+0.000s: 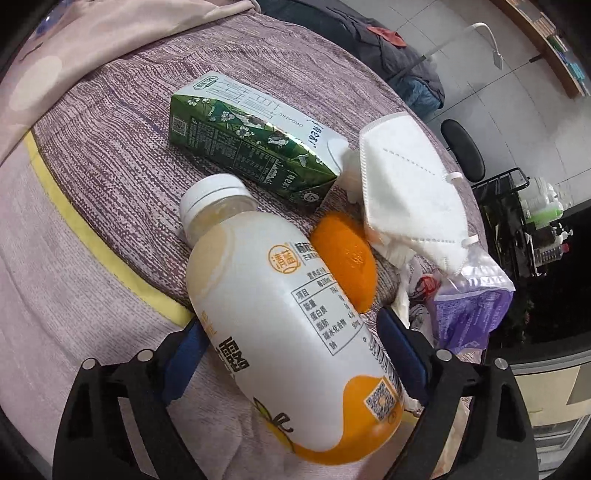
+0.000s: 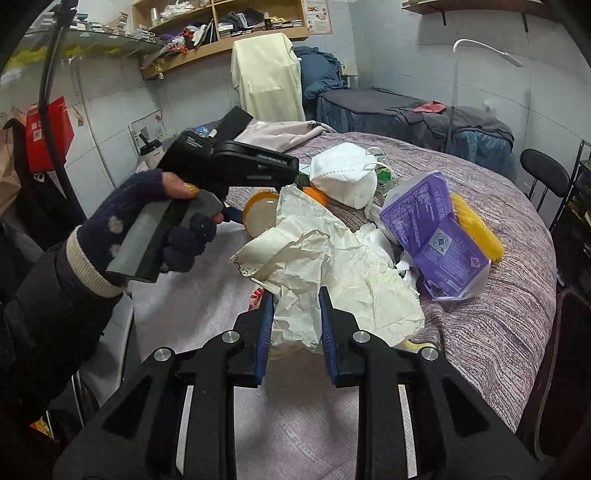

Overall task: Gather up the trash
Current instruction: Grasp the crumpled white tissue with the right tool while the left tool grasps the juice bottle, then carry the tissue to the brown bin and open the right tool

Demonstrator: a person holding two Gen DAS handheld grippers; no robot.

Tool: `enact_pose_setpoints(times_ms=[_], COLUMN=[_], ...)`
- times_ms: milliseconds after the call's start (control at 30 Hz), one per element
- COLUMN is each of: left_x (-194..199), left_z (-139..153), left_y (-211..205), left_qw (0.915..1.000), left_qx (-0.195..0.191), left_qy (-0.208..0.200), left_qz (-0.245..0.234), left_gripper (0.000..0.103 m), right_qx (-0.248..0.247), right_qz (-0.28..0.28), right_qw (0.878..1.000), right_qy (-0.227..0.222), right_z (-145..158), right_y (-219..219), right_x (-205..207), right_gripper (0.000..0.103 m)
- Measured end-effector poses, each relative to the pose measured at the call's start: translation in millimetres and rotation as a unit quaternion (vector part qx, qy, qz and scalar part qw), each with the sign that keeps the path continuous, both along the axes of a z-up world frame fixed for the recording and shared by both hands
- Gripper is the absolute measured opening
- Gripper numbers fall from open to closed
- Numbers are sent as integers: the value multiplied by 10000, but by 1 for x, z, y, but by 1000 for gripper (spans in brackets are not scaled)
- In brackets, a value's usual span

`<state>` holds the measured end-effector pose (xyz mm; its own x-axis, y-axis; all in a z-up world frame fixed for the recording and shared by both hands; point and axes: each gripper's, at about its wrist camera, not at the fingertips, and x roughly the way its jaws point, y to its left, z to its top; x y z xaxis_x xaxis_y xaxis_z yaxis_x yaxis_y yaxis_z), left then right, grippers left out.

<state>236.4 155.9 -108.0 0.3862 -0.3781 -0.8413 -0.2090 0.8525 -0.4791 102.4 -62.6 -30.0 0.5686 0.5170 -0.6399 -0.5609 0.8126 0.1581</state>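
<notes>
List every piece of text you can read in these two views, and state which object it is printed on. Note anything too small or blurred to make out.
"ORGANIC": on the green and white carton.
"清蓝" in a round badge: on the white and orange bottle.
"项目", heading a nutrition table: same bottle; the figures are too small.
Purple packet: white print and a round seal, too blurred to read.
Left gripper: small white lettering on its body, unreadable.

A lived-in home bedroom: a bed with a knitted purple cover fills the middle, and behind it wooden wall shelves hold folded clothes, with a cloth-draped chair and a second bed under them.
</notes>
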Motion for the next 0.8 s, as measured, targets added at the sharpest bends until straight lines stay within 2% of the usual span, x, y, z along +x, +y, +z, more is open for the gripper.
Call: enact_pose_setpoints(times_ms=[233,333,500,667,800], left_x=[-31,-50,-83,-107,-119], left_z=[4,8,24,37,42], left_y=[10,10,-4,-16,-30], left_qw=[9989,9975,9924,9878,9858], left_qx=[-107,-106,290,324,135], left_qy=[-438,-689,-1192,-1511,-1650], left_qz=[149,100,-70,-169,-277], left_gripper=[67,65,64,60,60], right_qx=[346,377,468,505,594], right_qz=[23,7,-54,-271,-531], right_qw=[9993,9990,9980,9963,9944], right_qy=[-161,-232,-420,-633,-689], right_z=[3,3,9,14,16], right_y=[-18,-23,-33,-48,-67], right_x=[-14,-19,-28,-38,-40], right_gripper=[25,25,25,25,25])
